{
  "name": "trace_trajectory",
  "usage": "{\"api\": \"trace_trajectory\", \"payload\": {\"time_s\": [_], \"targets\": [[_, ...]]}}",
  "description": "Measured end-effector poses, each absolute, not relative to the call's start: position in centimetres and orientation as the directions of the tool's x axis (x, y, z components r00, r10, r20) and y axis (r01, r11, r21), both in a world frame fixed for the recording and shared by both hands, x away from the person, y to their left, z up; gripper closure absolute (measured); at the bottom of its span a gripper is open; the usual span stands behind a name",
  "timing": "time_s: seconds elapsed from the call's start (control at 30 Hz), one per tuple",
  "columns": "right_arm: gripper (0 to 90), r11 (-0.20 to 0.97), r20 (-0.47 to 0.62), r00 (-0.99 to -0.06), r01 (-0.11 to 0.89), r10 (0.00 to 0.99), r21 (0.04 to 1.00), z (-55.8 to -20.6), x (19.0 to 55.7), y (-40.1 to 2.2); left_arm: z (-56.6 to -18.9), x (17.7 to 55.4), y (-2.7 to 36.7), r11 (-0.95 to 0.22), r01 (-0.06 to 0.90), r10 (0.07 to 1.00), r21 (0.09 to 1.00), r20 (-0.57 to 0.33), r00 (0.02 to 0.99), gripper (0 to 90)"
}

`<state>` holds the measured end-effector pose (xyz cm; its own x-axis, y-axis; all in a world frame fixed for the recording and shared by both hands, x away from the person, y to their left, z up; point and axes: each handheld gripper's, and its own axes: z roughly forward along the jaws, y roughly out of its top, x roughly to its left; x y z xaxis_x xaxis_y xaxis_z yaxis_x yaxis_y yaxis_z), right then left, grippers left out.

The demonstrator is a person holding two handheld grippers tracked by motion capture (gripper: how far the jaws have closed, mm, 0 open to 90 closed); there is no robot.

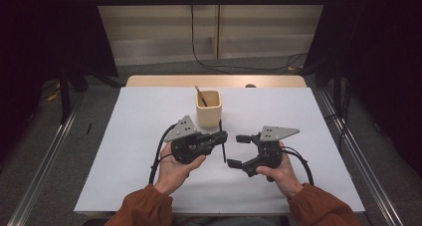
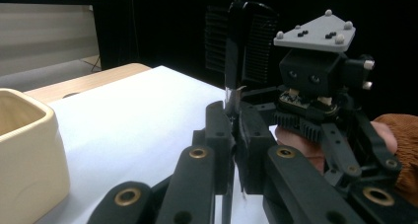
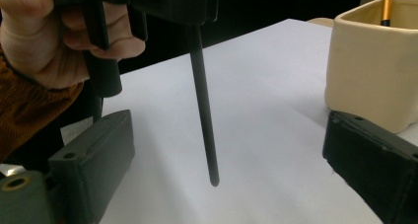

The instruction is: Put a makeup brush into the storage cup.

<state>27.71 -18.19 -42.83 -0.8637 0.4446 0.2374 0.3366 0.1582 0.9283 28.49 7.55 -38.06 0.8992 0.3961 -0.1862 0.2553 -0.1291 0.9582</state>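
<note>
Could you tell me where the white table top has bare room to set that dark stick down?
The white table top is bare left of the left gripper and along the far edge either side of the cream cup. Right of the right gripper is free too. It is crowded in the middle, where the dark stick hangs between both grippers.

Cup (image 1: 208, 108) on table (image 1: 134, 151) behind both claws, stick (image 1: 200, 95) in cup, pen (image 1: 223, 147) between left claw (image 1: 222, 135) and right claw (image 1: 238, 151)

High overhead, two close views, shared cup (image 1: 208, 108)
</note>
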Motion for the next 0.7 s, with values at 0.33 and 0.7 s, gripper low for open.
{"api": "trace_trajectory", "payload": {"time_s": [0.33, 0.7], "targets": [[1.9, 0.155, 0.212, -0.855, 0.318, 0.472, 0.935, -42.3, 27.4, -19.3, -37.9, 28.7, 8.1, -0.115, 0.266, 0.402, 0.957, -0.2, 0.894, 85.7], [1.9, 0.148, 0.202, -0.843, 0.312, 0.498, 0.938, -41.7, 26.9, -20.6, -37.7, 28.8, 8.7, -0.122, 0.263, 0.403, 0.957, -0.194, 0.894, 85.7]]}}
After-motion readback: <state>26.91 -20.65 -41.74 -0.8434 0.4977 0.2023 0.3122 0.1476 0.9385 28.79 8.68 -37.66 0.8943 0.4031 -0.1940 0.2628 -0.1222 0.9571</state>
